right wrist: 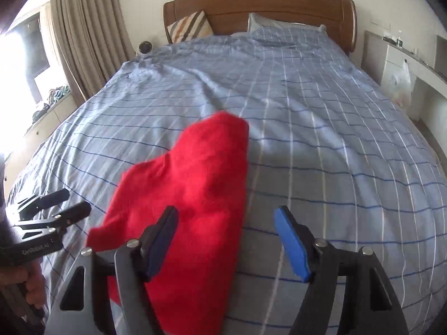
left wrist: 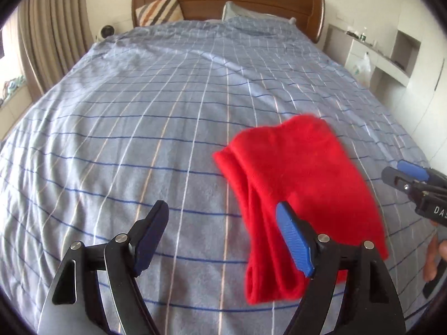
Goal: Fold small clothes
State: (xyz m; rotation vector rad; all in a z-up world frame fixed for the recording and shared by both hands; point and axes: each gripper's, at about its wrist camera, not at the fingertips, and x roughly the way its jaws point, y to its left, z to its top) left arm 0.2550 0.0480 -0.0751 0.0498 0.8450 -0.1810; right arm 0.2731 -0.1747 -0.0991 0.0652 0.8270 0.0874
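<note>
From the left wrist camera, the left gripper [left wrist: 223, 224] hangs over the blue checked bedspread [left wrist: 125, 145] with its jaws spread wide and nothing between them. A red garment [left wrist: 301, 184] lies folded on the bedspread just to the right; its near part is hidden behind the right-hand finger [left wrist: 293, 240]. Its long axis runs from the near edge of the bed toward the wooden headboard [left wrist: 229, 0], with folded layers showing along its left side. The right gripper [left wrist: 402, 176] enters at the right edge, apart from the cloth, a hand [left wrist: 433, 259] below it.

From the right wrist camera, the right gripper [right wrist: 226, 237] also has its jaws spread, pinching nothing. The red garment [right wrist: 195, 184] lies below and behind its left finger [right wrist: 162, 240], narrowing toward the headboard [right wrist: 259, 8]. The left gripper [right wrist: 67, 203] shows at the left edge with its jaws apart, beside the cloth.
</note>
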